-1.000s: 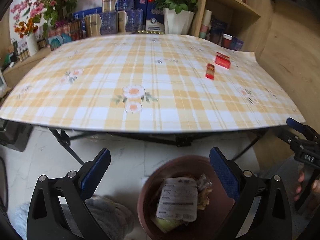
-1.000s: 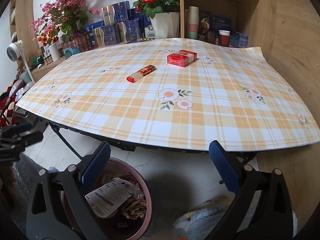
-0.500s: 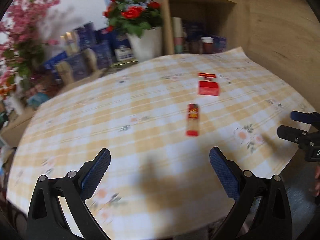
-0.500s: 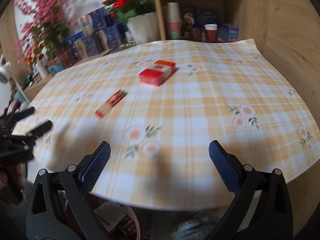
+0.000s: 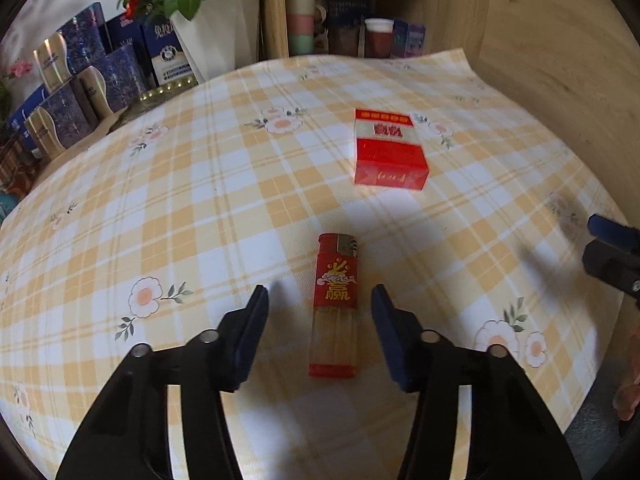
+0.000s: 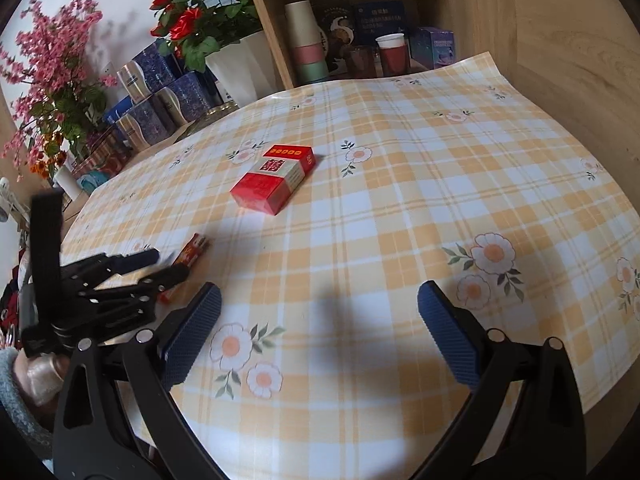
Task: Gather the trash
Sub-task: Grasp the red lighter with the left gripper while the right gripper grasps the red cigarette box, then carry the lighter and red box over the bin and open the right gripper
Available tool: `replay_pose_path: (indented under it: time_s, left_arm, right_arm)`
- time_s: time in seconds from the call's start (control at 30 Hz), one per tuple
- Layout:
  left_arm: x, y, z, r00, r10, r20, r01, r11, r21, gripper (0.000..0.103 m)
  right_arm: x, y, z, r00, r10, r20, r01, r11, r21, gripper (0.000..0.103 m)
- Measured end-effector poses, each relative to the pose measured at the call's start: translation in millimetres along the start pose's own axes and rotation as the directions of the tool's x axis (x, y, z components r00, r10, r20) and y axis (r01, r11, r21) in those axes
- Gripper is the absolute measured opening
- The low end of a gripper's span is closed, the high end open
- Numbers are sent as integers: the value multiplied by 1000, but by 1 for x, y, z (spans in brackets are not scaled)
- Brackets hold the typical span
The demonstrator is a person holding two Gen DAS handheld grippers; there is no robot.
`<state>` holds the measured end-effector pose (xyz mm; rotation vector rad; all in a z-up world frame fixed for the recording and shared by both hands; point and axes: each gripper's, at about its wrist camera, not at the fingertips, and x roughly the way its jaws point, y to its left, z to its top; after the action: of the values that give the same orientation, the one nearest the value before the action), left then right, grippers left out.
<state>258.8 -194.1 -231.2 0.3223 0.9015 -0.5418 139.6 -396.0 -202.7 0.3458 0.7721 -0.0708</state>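
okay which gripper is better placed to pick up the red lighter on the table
Left. The left gripper, its jaws just closing, straddles the lighter without touching it; the right gripper hangs open over bare tablecloth.

A red lighter point(image 5: 335, 308) lies flat on the checked tablecloth point(image 5: 160, 208), its metal cap end pointing to twelve o'clock in the left wrist view; its upper half bears a red label with gold characters, its lower half is clear amber with a red base. A red and white cigarette pack point(image 5: 387, 149) lies flat at one o'clock from it, well apart, closed.
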Motion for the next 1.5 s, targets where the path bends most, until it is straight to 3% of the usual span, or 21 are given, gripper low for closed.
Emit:
replay_pose_path:
  time_s: [0.07,0.1,0.13,0.43,0.6,0.83,0.97,1.07,1.13,1.2,1.37,1.5]
  left_arm:
    - [0,-1,1,1000,-5,6,5,1000,12,39]
    - [-1,-2,1,1000,-15,8,15,1000,21,24]
    - [-3,-3,0,1000,-17,5,17,1000,25,22]
    - [-42,28,-13,996,-37,80,46,992,-115,22]
    - [-61,57,-26,996,-5,93,24,978,-205,22]
    - [-88,93,-54,994,40,104,-7,955,-297,22]
    - [-96,104,-66,995,31,94,1,946,-325,22]
    - [-104,107,-75,994,32,102,4,942,-337,22]
    - [-108,109,-79,995,18,103,20,935,-353,22]
    - [-111,112,-84,994,2,112,40,928,-370,22]
    - [-120,113,-96,992,-7,130,58,919,-390,22]
    - [-130,113,-106,990,-5,144,62,917,-394,22]
  right_arm:
    - [5,-1,4,1000,2,-4,-2,1000,8,97]
    - [7,0,6,1000,1,-4,-1,1000,11,97]
    - [8,0,8,1000,1,-5,-1,1000,14,97]
    - [54,21,57,997,38,-67,-37,999,22,97]
    - [107,38,89,992,-27,-124,31,999,29,97]
    - [151,57,107,973,-189,-134,194,981,26,97]
    - [166,65,115,970,-179,-167,191,980,58,96]
    - [178,73,114,948,-239,-210,245,970,0,84]
    - [177,75,108,943,-258,-209,262,965,-13,83]
    - [174,80,103,941,-274,-199,269,962,-56,68]
    - [142,86,87,978,-151,-145,140,986,-89,64]
    - [108,92,62,989,-68,-131,50,990,-134,62]
